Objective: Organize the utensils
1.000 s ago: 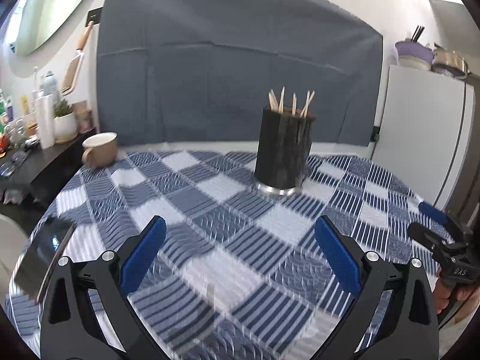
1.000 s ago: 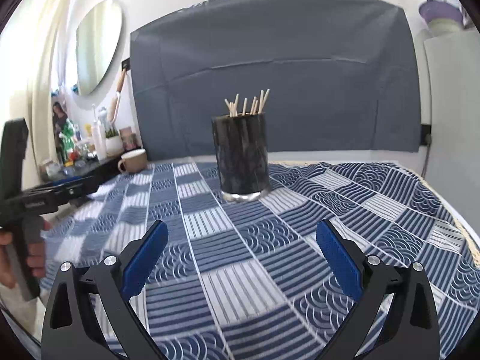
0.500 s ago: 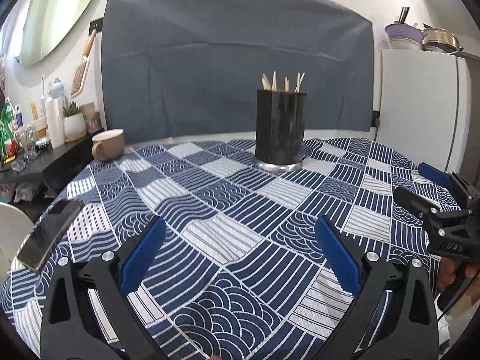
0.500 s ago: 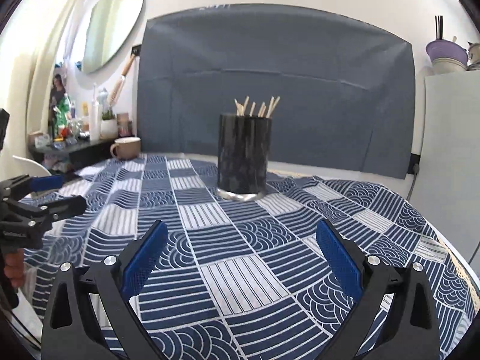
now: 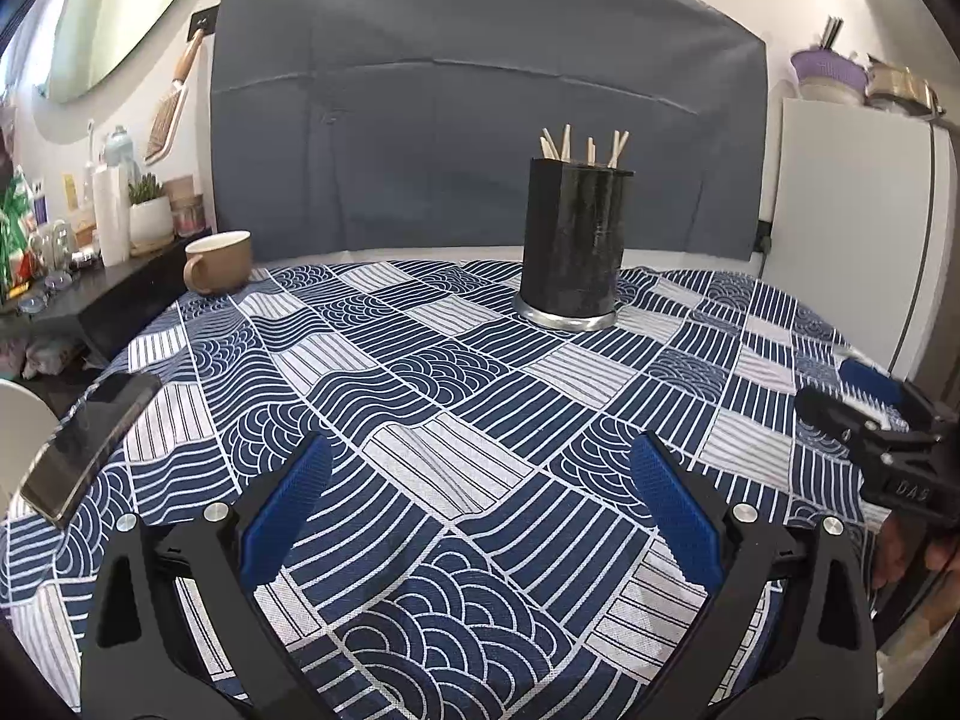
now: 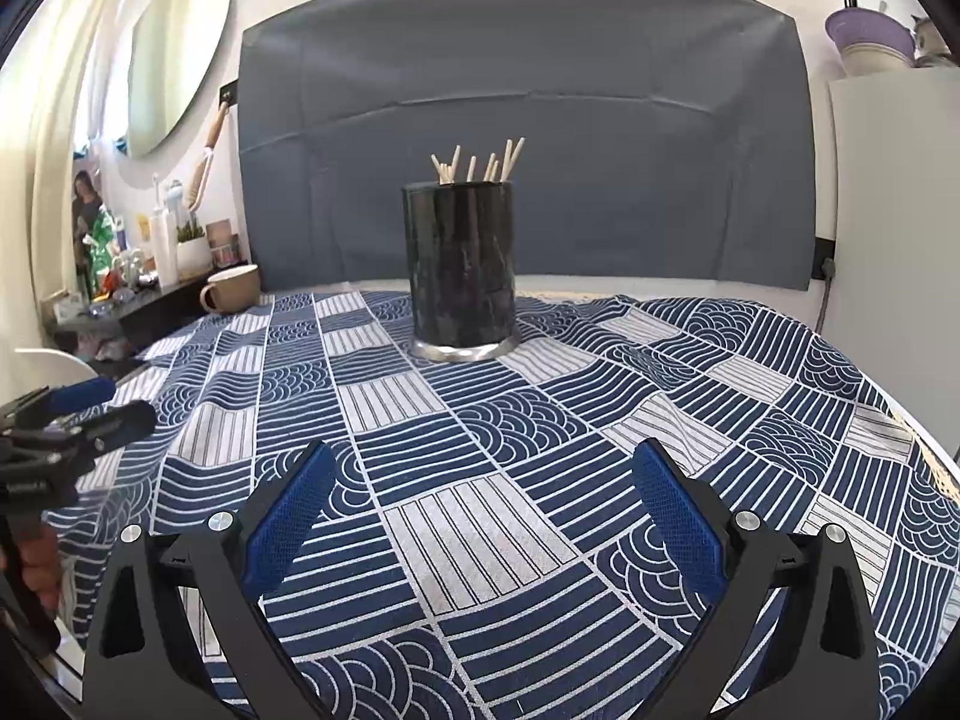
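A black marbled utensil holder [image 5: 571, 243] [image 6: 461, 264] with a silver base stands at the back middle of the table. Several wooden utensil handles [image 5: 585, 149] [image 6: 480, 163] stick out of its top. My left gripper [image 5: 480, 480] is open over the near part of the patterned tablecloth, nothing between its blue pads. My right gripper [image 6: 480, 483] is open too, and empty. Each gripper shows at the edge of the other's view: the right one [image 5: 864, 402] at the right, the left one [image 6: 84, 405] at the left, both well short of the holder.
A beige mug [image 5: 217, 261] [image 6: 233, 289] sits at the table's far left corner. A dark phone [image 5: 90, 441] lies near the left table edge. A cluttered shelf [image 5: 90, 228] stands left, a white fridge [image 5: 852, 228] right. A hand [image 6: 36, 570] holds the left gripper's handle.
Both cameras dropped lower and tilted to a flatter look across the table, then settled. The holder looks slightly nearer. Both grippers stayed open and empty.
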`<state>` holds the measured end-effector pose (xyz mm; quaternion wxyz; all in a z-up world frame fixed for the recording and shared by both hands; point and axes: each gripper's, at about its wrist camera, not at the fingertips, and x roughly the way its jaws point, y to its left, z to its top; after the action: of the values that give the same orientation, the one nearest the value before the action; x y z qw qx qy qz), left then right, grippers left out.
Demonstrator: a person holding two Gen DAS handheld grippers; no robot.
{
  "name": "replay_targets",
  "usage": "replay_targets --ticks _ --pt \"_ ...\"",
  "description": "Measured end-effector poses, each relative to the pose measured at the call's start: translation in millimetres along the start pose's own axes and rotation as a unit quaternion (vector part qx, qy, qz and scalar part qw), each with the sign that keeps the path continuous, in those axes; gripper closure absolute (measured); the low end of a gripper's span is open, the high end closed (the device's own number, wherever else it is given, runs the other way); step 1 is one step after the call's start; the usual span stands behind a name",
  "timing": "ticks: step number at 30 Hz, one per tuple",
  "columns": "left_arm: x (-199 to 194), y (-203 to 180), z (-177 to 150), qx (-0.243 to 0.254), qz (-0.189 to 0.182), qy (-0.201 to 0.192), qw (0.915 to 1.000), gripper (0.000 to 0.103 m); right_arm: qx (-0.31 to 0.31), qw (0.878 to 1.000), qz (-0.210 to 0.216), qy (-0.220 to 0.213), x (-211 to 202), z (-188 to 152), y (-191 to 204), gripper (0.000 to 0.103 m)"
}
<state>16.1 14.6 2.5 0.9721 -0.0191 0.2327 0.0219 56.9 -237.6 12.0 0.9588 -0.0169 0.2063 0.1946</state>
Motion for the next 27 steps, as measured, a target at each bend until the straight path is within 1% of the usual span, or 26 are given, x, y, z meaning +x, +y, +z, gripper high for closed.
replay_targets --ticks 4,12,19,27 --pt "0.2 -3.0 -0.2 0.009 0.003 0.002 1.0 0.006 -0.002 1.0 -0.001 0.0 -0.1 -0.3 0.6 0.008" --pt "-0.1 2.6 -0.6 -0.007 -0.005 0.002 1.0 0.006 -0.006 1.0 -0.002 0.0 0.1 0.4 2.5 0.008" --pt "-1.7 -1.5 -1.2 0.003 -0.004 -0.002 1.0 0.006 -0.008 1.0 -0.004 0.006 2.1 0.6 3.4 0.008" --pt "-0.8 3.4 -0.8 -0.011 -0.006 0.0 0.9999 0.006 -0.008 1.0 -0.003 0.005 2.7 1.0 2.5 0.008"
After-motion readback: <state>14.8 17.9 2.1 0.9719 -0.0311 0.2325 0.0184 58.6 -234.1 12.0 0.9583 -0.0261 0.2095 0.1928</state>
